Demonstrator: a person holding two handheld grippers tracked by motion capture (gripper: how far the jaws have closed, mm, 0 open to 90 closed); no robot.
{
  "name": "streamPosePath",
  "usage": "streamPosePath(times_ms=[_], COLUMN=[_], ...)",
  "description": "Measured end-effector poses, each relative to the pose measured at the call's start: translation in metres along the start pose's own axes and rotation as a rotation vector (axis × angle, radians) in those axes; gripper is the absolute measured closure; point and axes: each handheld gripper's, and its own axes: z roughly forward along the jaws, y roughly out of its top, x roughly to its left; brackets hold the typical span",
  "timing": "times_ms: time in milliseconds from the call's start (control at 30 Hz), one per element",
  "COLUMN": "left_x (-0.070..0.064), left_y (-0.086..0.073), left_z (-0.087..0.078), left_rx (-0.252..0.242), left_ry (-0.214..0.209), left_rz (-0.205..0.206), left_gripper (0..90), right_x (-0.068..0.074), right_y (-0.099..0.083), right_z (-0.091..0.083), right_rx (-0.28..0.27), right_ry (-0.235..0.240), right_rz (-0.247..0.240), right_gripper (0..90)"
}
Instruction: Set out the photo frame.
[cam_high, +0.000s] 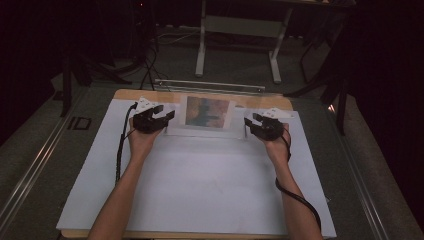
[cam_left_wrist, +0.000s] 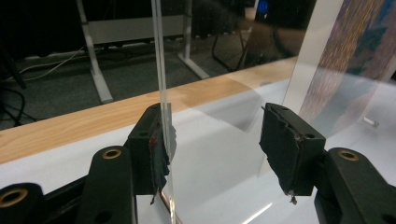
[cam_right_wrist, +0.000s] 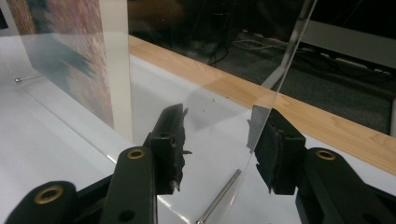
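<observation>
A: At the far end of the table (cam_high: 100, 200), what's standing there?

B: A clear acrylic frame (cam_high: 207, 131) w/ a colourful print (cam_high: 207, 111) inside is standing upright on the white sheet, near the wooden back edge (cam_high: 200, 94). Person's two hands are reaching to it, one per side.

A: Left gripper (cam_high: 165, 116) — what's it doing?

B: It's sitting at the frame's left end. From the left gripper view, jaws are standing apart; the pane's edge (cam_left_wrist: 162, 93) is lying right against the left pad (cam_left_wrist: 159, 154), while the other pad (cam_left_wrist: 285, 144) is well clear of it. Not clamping.

A: And the right gripper (cam_high: 252, 121)?

B: It's sitting at the frame's right end. Jaws are apart too; in the right gripper view the pane's edge (cam_right_wrist: 280, 88) is running down just beside the right pad (cam_right_wrist: 271, 149), can't tell if touching. A thin metal pin (cam_right_wrist: 219, 196) is lying on the sheet between the jaws.
</observation>
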Motion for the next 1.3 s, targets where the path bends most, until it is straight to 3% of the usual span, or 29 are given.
streamPosePath(times_ms=[267, 567, 700, 1033, 1300], left_x=[0.004, 0.0, -0.001, -0.015, -0.029], left_y=[0.003, 0.003, 0.004, -0.003, -0.007], left_z=[0.004, -0.007, -0.013, -0.031, -0.045], left_rx=[0.002, 0.017, 0.0, -0.007, 0.009], left_ry=[-0.009, -0.014, -0.01, -0.002, 0.005], left_rz=[-0.052, -0.049, -0.072, -0.105, -0.092], left_gripper=[44.0, 45.2, 46.1, 46.8, 47.2], right_x=[-0.005, 0.0, 0.004, 0.014, 0.019], right_y=[0.003, 0.004, 0.003, 0.002, -0.004], right_z=[0.005, -0.002, -0.007, -0.026, -0.038], right_rx=[0.012, 0.022, 0.011, -0.022, -0.014], right_ry=[0.008, 0.009, 0.023, 0.037, 0.04], right_rz=[0.021, 0.016, 0.024, 0.055, 0.056], right_gripper=[55.0, 55.2, 55.2, 55.1, 53.7])
